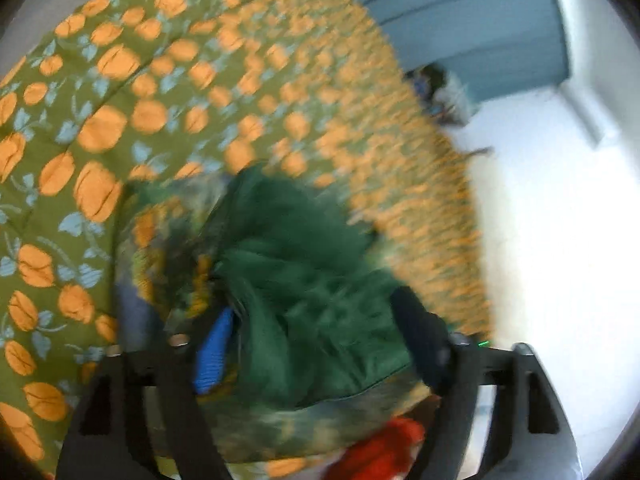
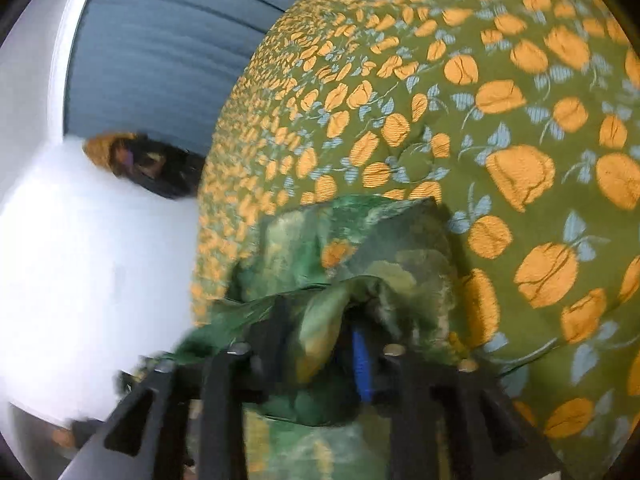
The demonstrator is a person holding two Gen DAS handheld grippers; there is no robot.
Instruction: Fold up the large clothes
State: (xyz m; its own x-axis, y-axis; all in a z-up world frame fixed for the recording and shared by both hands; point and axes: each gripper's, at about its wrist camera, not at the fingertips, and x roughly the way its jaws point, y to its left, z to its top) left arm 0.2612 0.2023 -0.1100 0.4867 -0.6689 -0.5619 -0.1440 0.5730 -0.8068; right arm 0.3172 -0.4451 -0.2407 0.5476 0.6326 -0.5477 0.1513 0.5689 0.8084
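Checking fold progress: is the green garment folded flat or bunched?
Bunched: the green garment lies crumpled in deep wrinkles on the floral bedspread, no flat layers showing.

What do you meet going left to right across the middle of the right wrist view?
White floor → dark bundle → green garment → flowered bedspread.

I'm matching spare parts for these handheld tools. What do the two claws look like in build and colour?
Both look alike: black angular frames with triangular cut-outs and silver bolt heads on top. The left claw has one bright blue ribbed pad and a dark finger opposite, with a small green light near it. The right claw shows a blue pad too. No sleeves or cables are visible.
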